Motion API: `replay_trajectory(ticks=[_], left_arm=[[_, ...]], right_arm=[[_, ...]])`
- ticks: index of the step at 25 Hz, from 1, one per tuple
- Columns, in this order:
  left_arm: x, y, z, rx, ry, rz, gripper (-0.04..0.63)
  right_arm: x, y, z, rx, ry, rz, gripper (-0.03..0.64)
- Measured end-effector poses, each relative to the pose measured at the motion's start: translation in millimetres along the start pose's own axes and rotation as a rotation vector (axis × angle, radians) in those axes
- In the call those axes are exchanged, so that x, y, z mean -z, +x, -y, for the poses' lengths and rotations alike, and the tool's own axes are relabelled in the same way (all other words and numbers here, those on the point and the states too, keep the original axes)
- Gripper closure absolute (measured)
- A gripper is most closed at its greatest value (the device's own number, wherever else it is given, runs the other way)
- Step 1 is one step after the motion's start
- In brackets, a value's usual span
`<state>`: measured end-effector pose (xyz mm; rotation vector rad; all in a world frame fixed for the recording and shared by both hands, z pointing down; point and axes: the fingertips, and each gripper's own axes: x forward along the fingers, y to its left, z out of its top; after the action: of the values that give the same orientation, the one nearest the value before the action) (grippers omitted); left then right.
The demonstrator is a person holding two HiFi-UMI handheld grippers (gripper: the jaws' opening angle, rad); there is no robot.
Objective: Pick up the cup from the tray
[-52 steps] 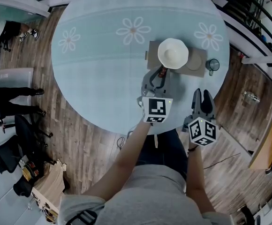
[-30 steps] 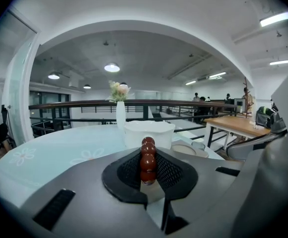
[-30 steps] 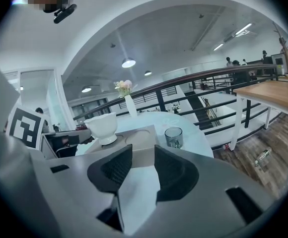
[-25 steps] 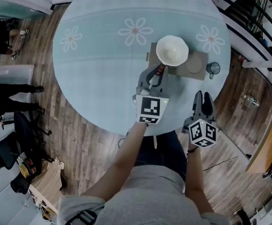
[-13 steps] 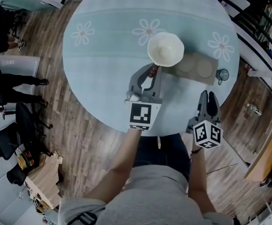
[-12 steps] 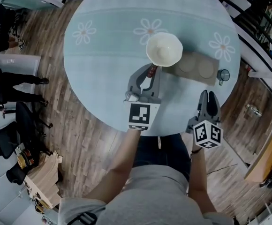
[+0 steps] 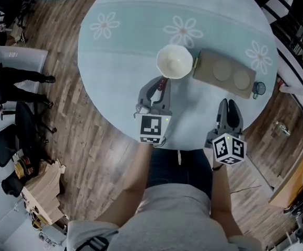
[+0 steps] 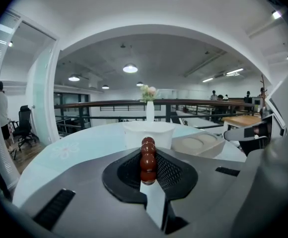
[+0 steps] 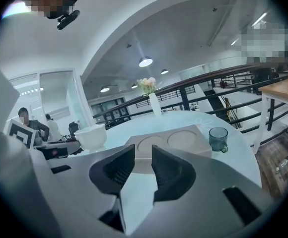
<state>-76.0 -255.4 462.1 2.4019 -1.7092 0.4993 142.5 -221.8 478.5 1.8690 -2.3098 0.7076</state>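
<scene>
Left tool (image 7: 161, 81): pressed onto the reddish-brown beaded handle (image 7: 164, 80), which stands upright between its dark pads as a stack of round beads (image 8: 147, 160).
Cup: a white ceramic cup with a wavy rim (image 7: 174, 61), wide and bowl-like, empty, glossy. It sits just beyond the left tool's tips, joined to the beaded handle. Its base is hidden behind the tool, so whether it touches the desk cannot be told.
Cup and tray: the cup is off the flat tan tray with two round recesses (image 7: 202, 69), just beside its near end, on the side towards the left tool.
Right tool (image 7: 229, 104): spread with a narrow gap, nothing between the pads; its jaws have just been closing. The tray lies straight ahead of it.
Other glass: a small green glass mug (image 7: 257, 89) stands ahead and right of the right tool, just past the tray's far end.
Desk: a round pale-blue desk with daisy prints (image 7: 130, 51) carries all of it.
</scene>
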Motion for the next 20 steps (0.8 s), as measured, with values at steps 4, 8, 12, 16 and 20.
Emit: replay_trajectory(ticks=[4,8,12,16,20], left_arm=[[29,4,6,0.03,-0.005,-0.051,0.56],[54,7,12,0.042,-0.069,-0.084,0.56],[67,9,10,0.039,-0.09,-0.107,0.56],[71,13,10,0.048,-0.068,-0.112,0.56],[73,13,10,0.062,-0.064,-0.103,0.56]], right_arm=[[4,3,-7,-0.009,-0.01,-0.01,0.515],[8,2,-9,-0.003,-0.01,-0.019,0.515],[8,2,-12,0.003,-0.01,-0.021,0.515],[11,2,-12,0.007,-0.005,-0.024,0.515],[12,3,-15,0.004,-0.007,-0.028,0.515]])
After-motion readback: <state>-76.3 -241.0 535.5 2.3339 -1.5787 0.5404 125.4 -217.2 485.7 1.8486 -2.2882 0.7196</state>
